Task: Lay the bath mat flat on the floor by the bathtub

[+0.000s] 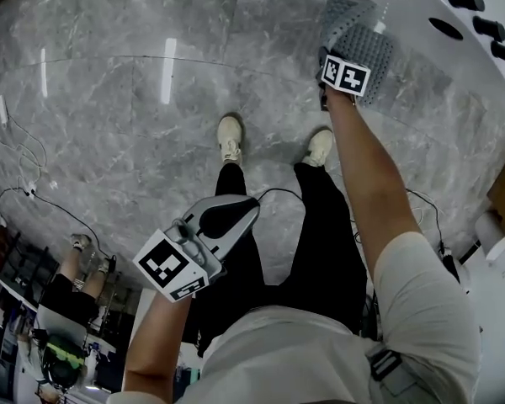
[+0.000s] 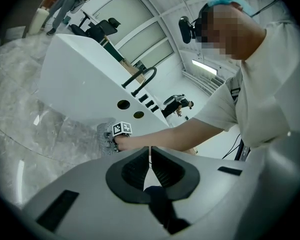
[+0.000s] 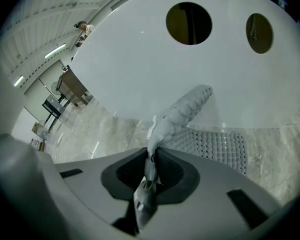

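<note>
The grey, nubbed bath mat [image 1: 369, 47] lies partly on the marble floor against the white bathtub [image 1: 421, 11], with one edge lifted. My right gripper [image 1: 343, 67] reaches down to it at arm's length. In the right gripper view the mat's raised edge [image 3: 182, 113] runs up from between the jaws of the right gripper [image 3: 152, 156], which are shut on it, while the rest of the mat lies flat on the floor. My left gripper [image 1: 240, 210] hangs near my legs, shut and empty [image 2: 150, 153], pointing toward the mat [image 2: 104, 135].
My two shoes [image 1: 230, 137] [image 1: 320, 146] stand just short of the mat. The tub's side wall [image 3: 155, 64] has dark round holes [image 3: 189, 23]. Cables [image 1: 25, 175] trail on the floor at the left, and another person [image 1: 67, 293] sits at the lower left.
</note>
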{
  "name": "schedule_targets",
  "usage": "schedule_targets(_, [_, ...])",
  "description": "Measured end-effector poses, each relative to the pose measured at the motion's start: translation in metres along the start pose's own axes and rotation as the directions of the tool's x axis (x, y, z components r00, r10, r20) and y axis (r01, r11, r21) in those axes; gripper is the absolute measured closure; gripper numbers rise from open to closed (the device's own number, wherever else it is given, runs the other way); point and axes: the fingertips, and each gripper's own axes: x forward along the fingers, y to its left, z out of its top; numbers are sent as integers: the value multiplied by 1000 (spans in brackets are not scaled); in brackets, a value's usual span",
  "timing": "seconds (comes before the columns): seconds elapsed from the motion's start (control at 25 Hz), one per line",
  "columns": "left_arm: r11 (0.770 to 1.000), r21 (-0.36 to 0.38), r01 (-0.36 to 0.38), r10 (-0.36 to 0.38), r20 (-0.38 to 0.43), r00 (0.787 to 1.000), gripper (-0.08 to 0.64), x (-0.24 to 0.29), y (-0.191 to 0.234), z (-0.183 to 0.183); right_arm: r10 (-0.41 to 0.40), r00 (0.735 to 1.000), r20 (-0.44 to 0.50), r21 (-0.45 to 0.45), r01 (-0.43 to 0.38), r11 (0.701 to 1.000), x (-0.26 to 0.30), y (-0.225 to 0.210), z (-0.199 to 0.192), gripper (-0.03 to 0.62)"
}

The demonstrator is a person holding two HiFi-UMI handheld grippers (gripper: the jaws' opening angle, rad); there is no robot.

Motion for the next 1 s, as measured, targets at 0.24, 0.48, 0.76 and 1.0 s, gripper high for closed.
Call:
schedule_targets(0.24, [999,-30,-20,20,19,1000,532,-37,28,-8,34,999,-19,-29,-35,999,24,48,-2,509])
schedule_targets(0.48, [999,-42,-20,22,43,999,533,-54,42,-12,53,997,-53,-67,-57,996,34,75,-5,436])
schedule_targets(0.76, [1000,-26,10,-9,55,998,533,-66,39,-10,80,996,-39,-89,-83,993,16,101,-8,497])
schedule_targets(1.0, [999,21,38,-39,55,998,533,-79,26,2,54,998,-32,-46,-55,997,-21,106,-19,525])
